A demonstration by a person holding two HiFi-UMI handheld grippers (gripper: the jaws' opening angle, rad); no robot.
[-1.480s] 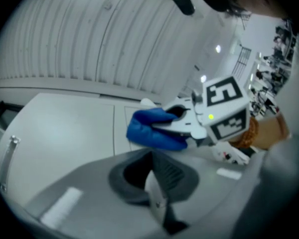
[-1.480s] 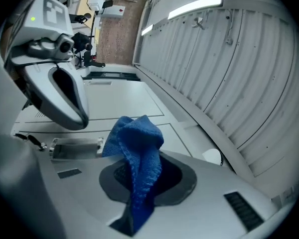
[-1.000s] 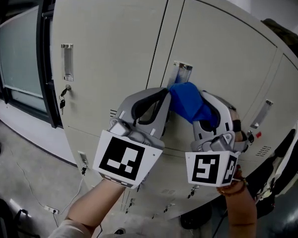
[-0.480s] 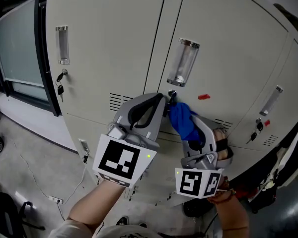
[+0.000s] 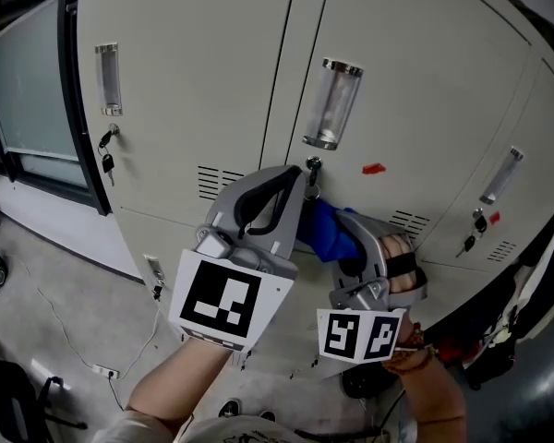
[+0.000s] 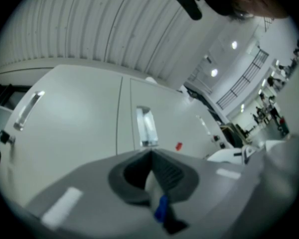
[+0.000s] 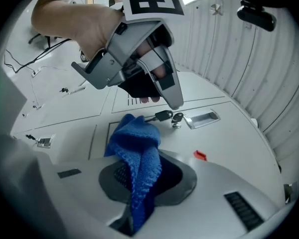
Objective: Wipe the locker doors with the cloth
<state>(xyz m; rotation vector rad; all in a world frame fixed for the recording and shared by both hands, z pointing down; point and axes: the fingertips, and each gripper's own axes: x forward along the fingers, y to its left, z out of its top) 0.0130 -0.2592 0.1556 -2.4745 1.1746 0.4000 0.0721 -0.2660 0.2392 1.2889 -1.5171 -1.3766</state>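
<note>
A blue cloth (image 5: 327, 231) is pinched in my right gripper (image 5: 337, 238) and pressed against the middle locker door (image 5: 397, 90), just below its key lock (image 5: 313, 167). In the right gripper view the blue cloth (image 7: 138, 156) bunches out of the shut jaws toward the key (image 7: 164, 115). My left gripper (image 5: 291, 192) is shut and empty, its tip beside the lock and just left of the cloth. From the left gripper view the beige locker doors (image 6: 79, 113) and a clear handle (image 6: 145, 126) show.
Three beige lockers stand side by side, each with a clear recessed handle (image 5: 331, 104), vent slots (image 5: 212, 179) and hanging keys (image 5: 104, 161). A red tag (image 5: 373, 168) sticks on the middle door. A dark window frame (image 5: 69, 109) is at left; cables lie on the floor (image 5: 65, 330).
My right gripper has dragged the cloth down the middle door, from the handle to below the lock. The left gripper stayed beside it.
</note>
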